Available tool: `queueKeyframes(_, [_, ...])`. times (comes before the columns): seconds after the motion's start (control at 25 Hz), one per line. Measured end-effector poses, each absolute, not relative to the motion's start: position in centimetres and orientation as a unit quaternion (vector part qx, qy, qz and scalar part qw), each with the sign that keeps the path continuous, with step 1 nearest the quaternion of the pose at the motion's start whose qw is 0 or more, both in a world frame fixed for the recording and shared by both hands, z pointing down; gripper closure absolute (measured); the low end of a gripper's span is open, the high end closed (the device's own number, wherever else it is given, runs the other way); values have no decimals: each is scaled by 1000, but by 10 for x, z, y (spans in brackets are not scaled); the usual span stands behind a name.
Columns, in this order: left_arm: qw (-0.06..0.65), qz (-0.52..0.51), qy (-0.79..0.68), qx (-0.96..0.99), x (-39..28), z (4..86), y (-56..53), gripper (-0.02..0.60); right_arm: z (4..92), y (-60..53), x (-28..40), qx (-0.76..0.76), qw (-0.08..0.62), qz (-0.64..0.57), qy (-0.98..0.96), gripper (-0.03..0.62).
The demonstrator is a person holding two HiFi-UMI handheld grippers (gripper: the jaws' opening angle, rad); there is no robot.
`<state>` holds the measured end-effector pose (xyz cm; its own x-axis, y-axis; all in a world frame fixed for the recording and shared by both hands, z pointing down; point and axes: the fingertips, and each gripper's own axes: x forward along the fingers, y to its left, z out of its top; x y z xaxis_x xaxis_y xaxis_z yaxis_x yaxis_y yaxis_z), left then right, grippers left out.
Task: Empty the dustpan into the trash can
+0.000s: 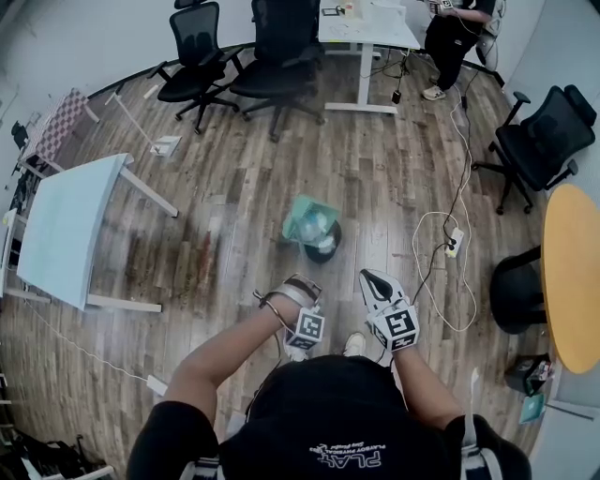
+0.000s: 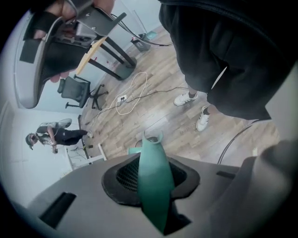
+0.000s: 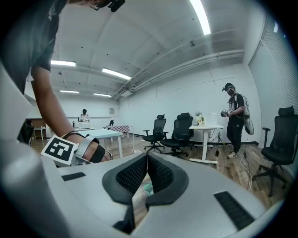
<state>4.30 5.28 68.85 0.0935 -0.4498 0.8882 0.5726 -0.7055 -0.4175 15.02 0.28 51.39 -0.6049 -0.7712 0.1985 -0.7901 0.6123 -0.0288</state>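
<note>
Dustpan handle pinched in left gripper | pan over trash can | right gripper pressed together

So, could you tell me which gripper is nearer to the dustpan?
Left. The left gripper has its jaws shut on the dustpan handle. The right gripper is beside it to the right, empty and clear of the dustpan.

Black office chairs and a white desk stand on wood-plank floor (strip lights overhead).
</note>
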Motion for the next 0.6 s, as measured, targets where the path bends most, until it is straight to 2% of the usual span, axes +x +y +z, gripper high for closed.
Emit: queueKeyframes(0.6, [467, -672, -162, -552, 29, 707, 77, 472, 521, 13, 153, 427, 87, 65, -898, 569])
